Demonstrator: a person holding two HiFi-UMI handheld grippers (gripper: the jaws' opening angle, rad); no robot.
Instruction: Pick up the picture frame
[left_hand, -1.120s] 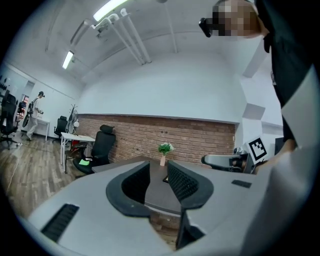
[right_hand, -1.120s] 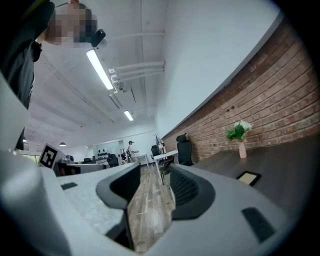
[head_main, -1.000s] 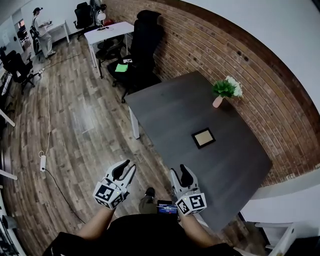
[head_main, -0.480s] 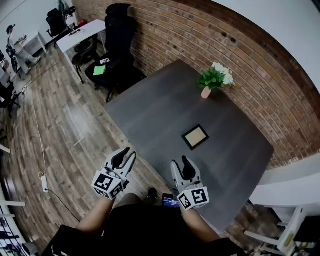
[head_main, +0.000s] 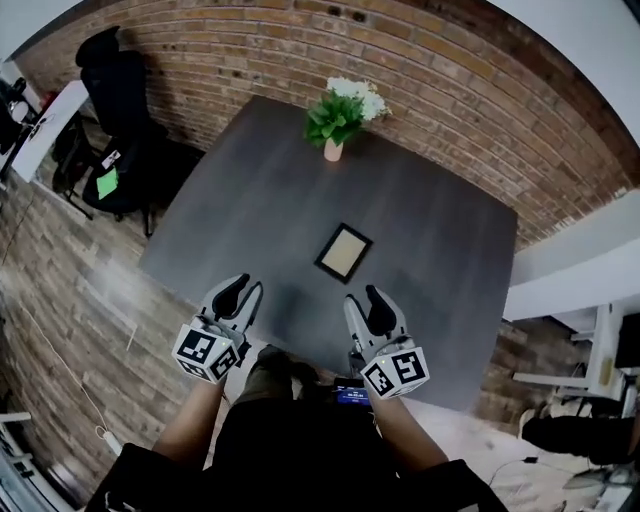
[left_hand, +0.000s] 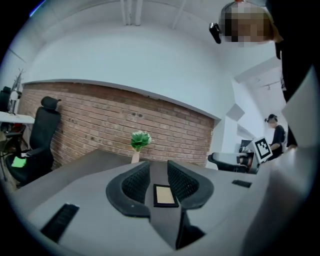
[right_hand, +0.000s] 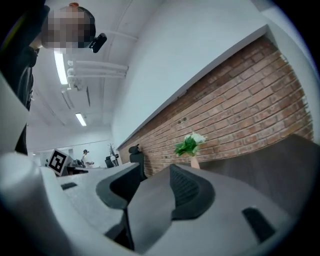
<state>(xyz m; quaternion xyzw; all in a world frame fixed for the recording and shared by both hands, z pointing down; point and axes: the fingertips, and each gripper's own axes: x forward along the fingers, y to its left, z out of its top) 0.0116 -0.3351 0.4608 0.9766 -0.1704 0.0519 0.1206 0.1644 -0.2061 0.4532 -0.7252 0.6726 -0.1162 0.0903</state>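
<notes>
Dark worktop (head_main: 250, 190): picture frame (head_main: 344, 252) lies flat, untouched. Your left gripper (head_main: 243, 290) and right gripper (head_main: 364, 299) are spread, empty, short of it. Come in low and pinch one edge.

I see even, bright indoor light; ceiling tubes (right_hand: 61, 67) glare in right gripper view. Heavy fisheye bending at edges, dark vignetted corners, head view slightly soft.

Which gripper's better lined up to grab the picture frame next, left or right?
Left, probably. The left gripper, jaws open, has the picture frame centred between them in its own view. The right gripper looks nearer in the head view, but its own view shows the plant, not the frame.
</notes>
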